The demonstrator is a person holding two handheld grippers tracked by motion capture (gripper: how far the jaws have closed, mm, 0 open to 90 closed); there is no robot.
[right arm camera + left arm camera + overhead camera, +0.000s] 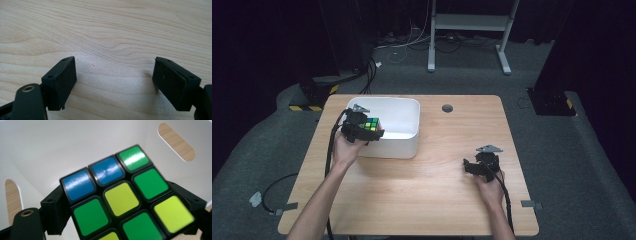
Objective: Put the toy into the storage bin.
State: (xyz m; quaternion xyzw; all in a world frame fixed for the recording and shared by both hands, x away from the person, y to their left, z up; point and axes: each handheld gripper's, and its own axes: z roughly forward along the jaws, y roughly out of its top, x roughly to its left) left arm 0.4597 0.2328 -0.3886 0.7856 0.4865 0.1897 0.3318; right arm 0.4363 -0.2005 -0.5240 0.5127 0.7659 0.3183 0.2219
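Observation:
A Rubik's cube with green, yellow and blue stickers hangs over the near left part of a white bin. My left gripper is shut on the cube; its black jaws press the cube's two sides, and the white inside of the bin lies behind it. My right gripper rests low over the wooden table at the right, pointing left. Its jaws stand wide apart over bare wood with nothing between them.
The white bin has oval handle slots in its walls. A round cable hole sits in the table's far side. Black cables trail from both grippers off the table's near edge. A white desk frame stands on the floor beyond.

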